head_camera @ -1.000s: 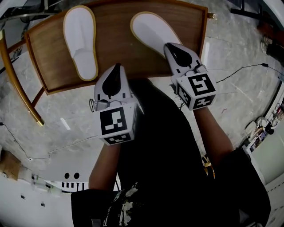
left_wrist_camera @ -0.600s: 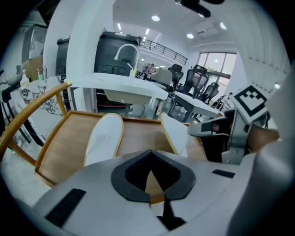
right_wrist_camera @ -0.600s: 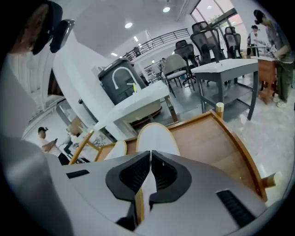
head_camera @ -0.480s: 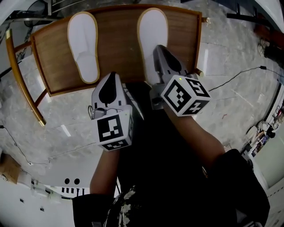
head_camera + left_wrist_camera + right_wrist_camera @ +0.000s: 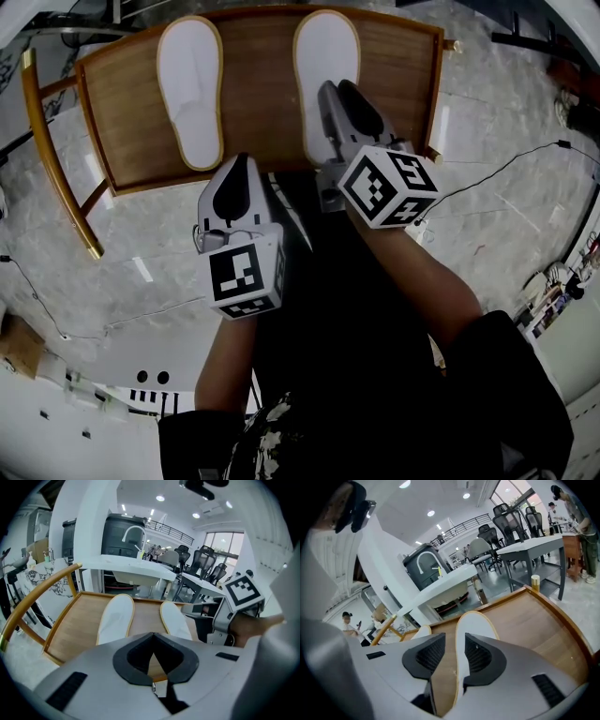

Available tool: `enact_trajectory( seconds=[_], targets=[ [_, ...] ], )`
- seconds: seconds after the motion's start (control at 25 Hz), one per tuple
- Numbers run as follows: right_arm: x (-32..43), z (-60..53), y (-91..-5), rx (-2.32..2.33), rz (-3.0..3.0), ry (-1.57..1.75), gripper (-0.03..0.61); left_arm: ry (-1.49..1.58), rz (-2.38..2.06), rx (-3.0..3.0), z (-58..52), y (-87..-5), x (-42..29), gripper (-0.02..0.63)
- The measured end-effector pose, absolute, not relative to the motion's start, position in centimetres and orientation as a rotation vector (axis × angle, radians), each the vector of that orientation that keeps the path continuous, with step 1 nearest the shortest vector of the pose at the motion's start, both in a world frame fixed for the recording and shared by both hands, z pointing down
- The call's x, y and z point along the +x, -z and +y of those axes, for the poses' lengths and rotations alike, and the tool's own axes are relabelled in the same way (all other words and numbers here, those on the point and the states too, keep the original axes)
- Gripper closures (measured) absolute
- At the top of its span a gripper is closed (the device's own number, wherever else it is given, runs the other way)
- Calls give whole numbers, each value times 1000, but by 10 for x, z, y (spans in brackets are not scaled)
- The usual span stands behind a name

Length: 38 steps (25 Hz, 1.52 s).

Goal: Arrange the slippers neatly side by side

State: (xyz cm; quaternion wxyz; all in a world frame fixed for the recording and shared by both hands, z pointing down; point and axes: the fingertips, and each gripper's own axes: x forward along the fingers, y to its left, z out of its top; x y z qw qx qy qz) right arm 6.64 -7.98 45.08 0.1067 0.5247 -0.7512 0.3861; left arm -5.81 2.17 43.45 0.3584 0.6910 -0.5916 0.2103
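Two white slippers with tan edging lie side by side, toes away from me, on a wooden chair seat (image 5: 255, 94). The left slipper (image 5: 190, 89) (image 5: 115, 620) lies free. My left gripper (image 5: 241, 167) (image 5: 152, 657) hangs shut and empty just off the seat's near edge. My right gripper (image 5: 336, 94) (image 5: 454, 654) is over the heel of the right slipper (image 5: 324, 52) (image 5: 472, 620). Its jaws are opening, with the slipper's left edge in the gap and the pads off it.
The chair's curved wooden back rail (image 5: 52, 159) runs along the left. A cable (image 5: 497, 159) trails over the marble floor at the right. A white counter with a tap (image 5: 136, 569) and office chairs (image 5: 508, 524) stand beyond the chair.
The right slipper has been swung from a slant to lie straight, parallel to the left one. My right gripper moved left with it and has let go. The left gripper barely moved.
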Motion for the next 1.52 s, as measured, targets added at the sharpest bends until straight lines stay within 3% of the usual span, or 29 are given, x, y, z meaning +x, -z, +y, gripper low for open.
enact_trajectory(
  seconds=[0.04, 0.24, 0.32, 0.64, 1.52],
  targets=[
    [65, -80, -448, 1528, -2237, -1111, 458, -541, -1526, 1785, 21, -435, -58, 612],
    [52, -69, -438, 1146, -2395, -745, 449, -536, -1521, 1804, 17, -434, -56, 612],
    [53, -59, -445, 912, -2406, -591, 417, -533, -1511, 1814, 16, -435, -54, 612],
    [88, -51, -496, 444, -2206, -158, 415, -567, -1487, 1821, 17, -438, -54, 612],
    [49, -50, -523, 319, -2151, -155, 410, -588, -1496, 1797, 19, -441, -64, 612]
  ],
)
